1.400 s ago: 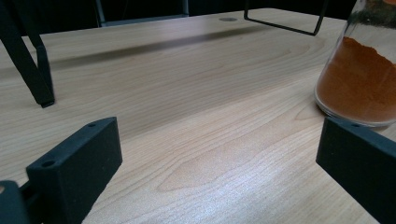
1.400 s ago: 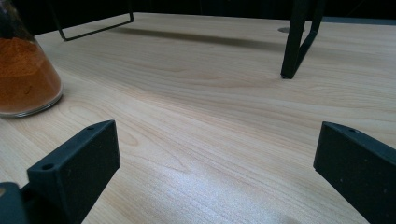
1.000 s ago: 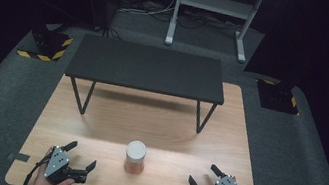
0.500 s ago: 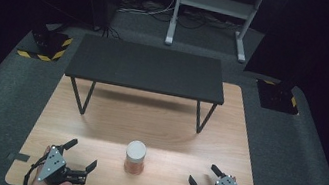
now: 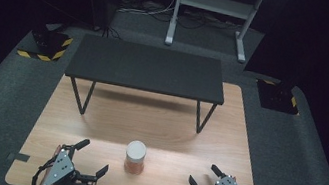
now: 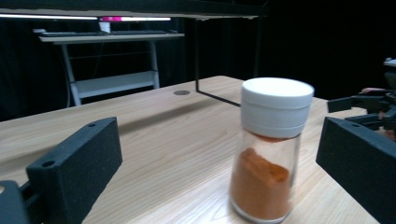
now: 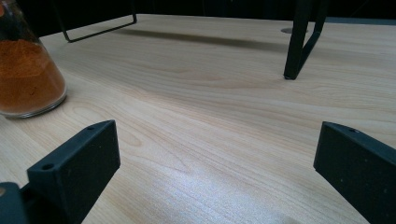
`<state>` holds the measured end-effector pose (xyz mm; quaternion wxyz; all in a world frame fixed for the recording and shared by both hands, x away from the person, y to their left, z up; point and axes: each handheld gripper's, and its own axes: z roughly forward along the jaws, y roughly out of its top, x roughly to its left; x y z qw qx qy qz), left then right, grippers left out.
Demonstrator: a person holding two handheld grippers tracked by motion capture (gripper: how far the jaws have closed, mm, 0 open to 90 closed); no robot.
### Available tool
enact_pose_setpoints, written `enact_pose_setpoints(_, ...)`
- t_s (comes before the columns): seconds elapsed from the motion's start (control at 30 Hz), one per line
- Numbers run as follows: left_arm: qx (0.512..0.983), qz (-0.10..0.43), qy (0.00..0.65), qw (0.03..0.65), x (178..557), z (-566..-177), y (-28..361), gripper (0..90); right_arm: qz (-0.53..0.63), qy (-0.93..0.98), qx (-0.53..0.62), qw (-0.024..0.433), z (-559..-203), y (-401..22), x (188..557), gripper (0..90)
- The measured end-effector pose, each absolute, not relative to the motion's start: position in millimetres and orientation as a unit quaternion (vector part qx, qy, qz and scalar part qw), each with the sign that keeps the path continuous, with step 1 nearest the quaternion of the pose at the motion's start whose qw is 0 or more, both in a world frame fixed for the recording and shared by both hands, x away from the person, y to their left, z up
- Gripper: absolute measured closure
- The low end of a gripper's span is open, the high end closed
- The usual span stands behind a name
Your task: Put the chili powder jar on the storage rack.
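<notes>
Moved: the left hand-held gripper (image 5: 90, 164) has slid a little nearer the person and turned toward the jar; the right hand-held gripper (image 5: 202, 176) has stayed put.
Left hand-held gripper: jaws wide open, holding nothing.
Right hand-held gripper: jaws wide open, holding nothing, low over the pale wooden table (image 5: 157, 122).
Jar: the small glass jar of orange powder with a white lid (image 5: 135, 157) stands upright between both grippers, near the table's front edge.
Tip: probably close in level and slowly, squeezing the glass below the lid.
Behind: a low black shelf on thin legs (image 5: 146, 66).

The left gripper (image 5: 90, 157) has swung its wide-apart jaws toward the spice jar (image 5: 135, 157).
</notes>
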<state>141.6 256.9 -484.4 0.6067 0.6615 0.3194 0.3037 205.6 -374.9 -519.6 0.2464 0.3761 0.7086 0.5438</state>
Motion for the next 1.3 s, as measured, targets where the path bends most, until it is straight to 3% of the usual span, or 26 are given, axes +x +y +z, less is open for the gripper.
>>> enact_pose_setpoints(0.73,0.66,0.283,0.324,0.616,171.6,-500.7,196.6,1.2,0.547,0.709,0.374,0.243,-520.0,-376.6,206.6,0.0)
enact_pose_setpoints(1.1,0.649,0.28,0.327,0.628,179.7,-510.0,177.1,13.2,0.548,0.709,0.373,0.243,-520.3,-376.9,206.7,0.1)
enact_pose_setpoints(1.23,0.645,0.275,0.325,0.634,182.7,-512.3,172.8,20.4,0.549,0.708,0.372,0.242,-520.5,-377.3,206.9,0.1)
enact_pose_setpoints(1.3,0.644,0.276,0.325,0.636,182.6,-512.9,172.2,28.6,0.549,0.708,0.372,0.242,-520.7,-377.3,206.9,0.1)
